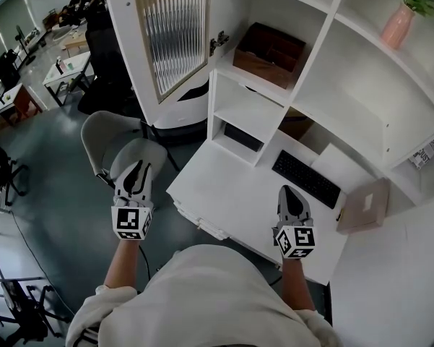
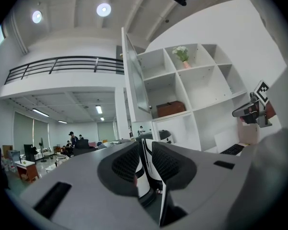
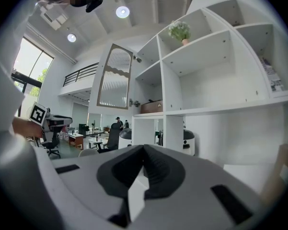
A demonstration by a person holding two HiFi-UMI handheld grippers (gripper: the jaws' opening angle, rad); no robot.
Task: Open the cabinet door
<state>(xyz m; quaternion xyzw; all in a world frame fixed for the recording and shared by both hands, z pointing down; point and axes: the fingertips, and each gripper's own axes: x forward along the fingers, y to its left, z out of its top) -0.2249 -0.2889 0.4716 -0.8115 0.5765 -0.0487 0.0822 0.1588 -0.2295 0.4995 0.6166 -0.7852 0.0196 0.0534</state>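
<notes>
Left gripper [image 1: 136, 168]: jaws a narrow slit apart, with nothing between the pads.
Right gripper [image 1: 289, 192]: jaws closed tip to tip and empty.
Cabinet door [image 1: 170, 31]: a ribbed-glass panel in a white frame, swung wide open. It is well ahead of the left fingers and touches neither gripper.
Open compartment: ahead, between the two sets of fingers. A wooden box [image 1: 268, 48] sits inside, near the hinge [image 1: 218, 43].
In the way, left: a grey chair [image 1: 112, 137] stands just under and ahead of the left fingertips. Beyond it, a rounded white-and-black machine [image 1: 182, 110] stands below the door.
Ahead of the right fingers: a white desk [image 1: 224, 194], with a black keyboard [image 1: 306, 178] just beyond them to the right. A brown pad [image 1: 365, 204] lies further right.
Far up and right of the right fingers: a pink vase [image 1: 397, 24] of flowers on a shelf.
Far left of the left fingers: office desks and people, too small to tell apart.
Cut off: the head view crops the door's top edge and the shelving's right end.
Hard to make out: the left gripper view shows the door edge-on, so its glass barely shows. The print on a sheet [image 1: 427, 150] in a right-hand shelf is unreadable.
</notes>
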